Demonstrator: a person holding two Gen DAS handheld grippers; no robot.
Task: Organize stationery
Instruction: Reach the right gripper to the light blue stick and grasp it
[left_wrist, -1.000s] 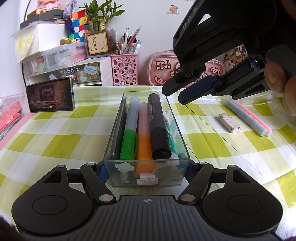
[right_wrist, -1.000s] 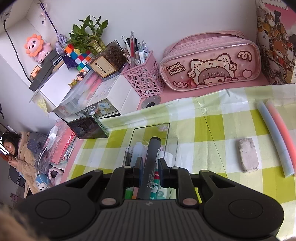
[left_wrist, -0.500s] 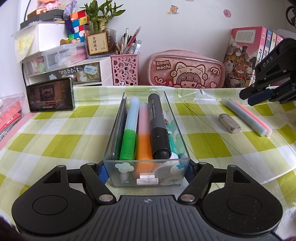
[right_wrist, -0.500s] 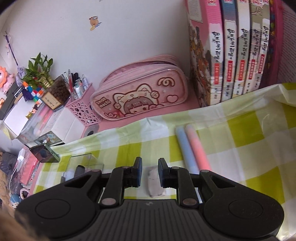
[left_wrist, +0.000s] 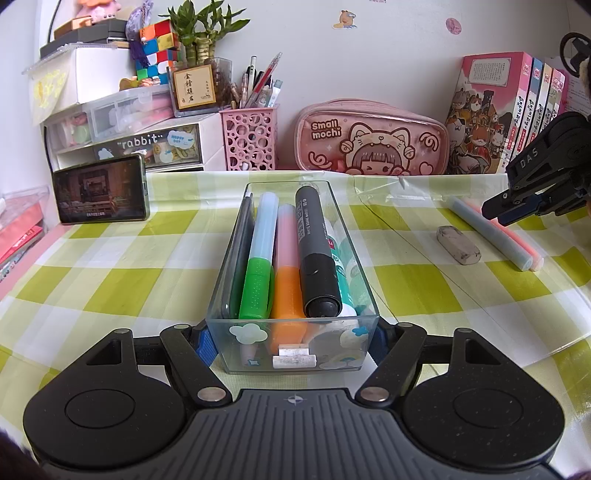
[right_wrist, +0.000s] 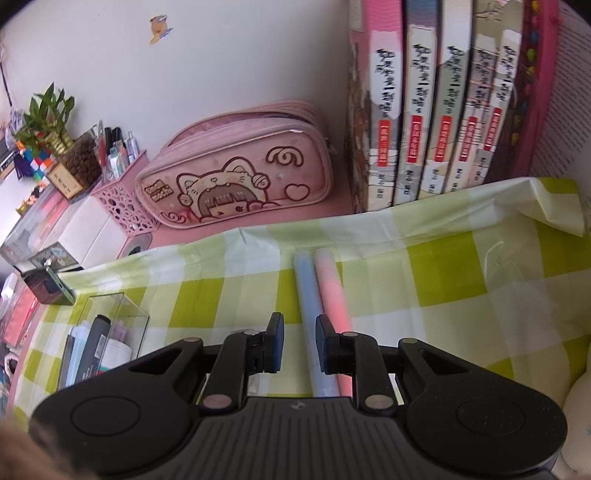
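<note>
Stationery box (left_wrist: 291, 347) sits clamped in the left claw (left_wrist: 291, 341); the right claw (right_wrist: 298, 341) hovers apart (nothing held) over the blue stick (right_wrist: 308, 291) on the table (left_wrist: 110, 258).

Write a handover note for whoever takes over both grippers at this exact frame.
Left gripper: shut on the near end of the clear box, holding it on the checked cloth.
Right gripper: open, holding nothing, above the blue pen, which shows between the pads; the pink pen lies beside it.
Done: the black marker, green marker and orange marker lie in the box.
Left: the two pens and the eraser on the cloth, probably starting with the blue pen.
</note>
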